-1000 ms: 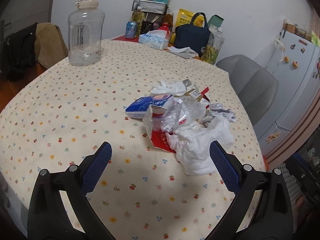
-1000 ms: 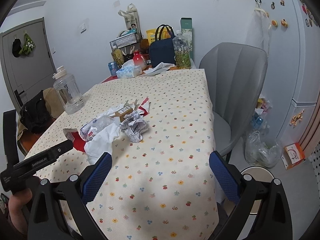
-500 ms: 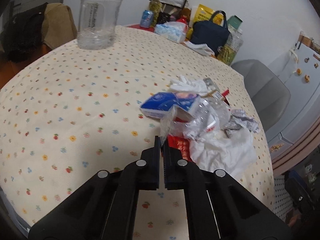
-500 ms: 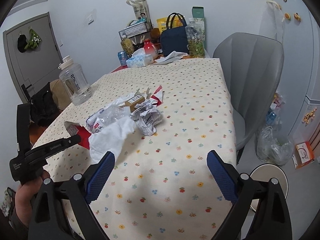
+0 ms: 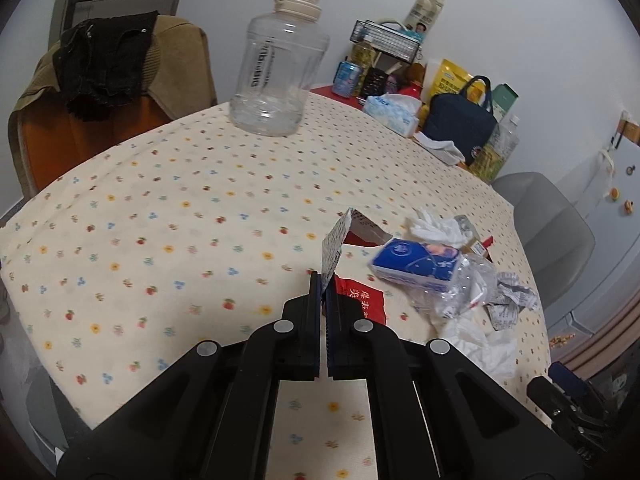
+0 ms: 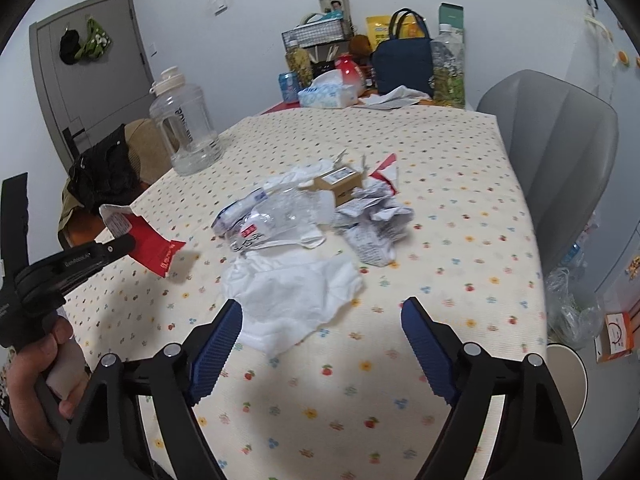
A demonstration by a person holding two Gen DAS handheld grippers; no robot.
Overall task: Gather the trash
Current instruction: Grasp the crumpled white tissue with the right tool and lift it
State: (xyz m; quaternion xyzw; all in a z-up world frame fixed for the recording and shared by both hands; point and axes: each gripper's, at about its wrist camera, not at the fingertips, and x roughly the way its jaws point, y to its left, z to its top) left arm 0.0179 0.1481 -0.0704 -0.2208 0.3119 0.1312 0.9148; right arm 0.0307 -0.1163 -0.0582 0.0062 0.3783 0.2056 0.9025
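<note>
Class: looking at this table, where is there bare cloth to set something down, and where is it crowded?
Bare: between the water jug and trash pile, and along the grey chair side. Crowded: the far end around the tissue box.

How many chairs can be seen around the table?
2. The grey chair stands at the table's right side. A second chair draped with brown and black clothing stands at the left side, behind the big clear jug. Others may be hidden.
</note>
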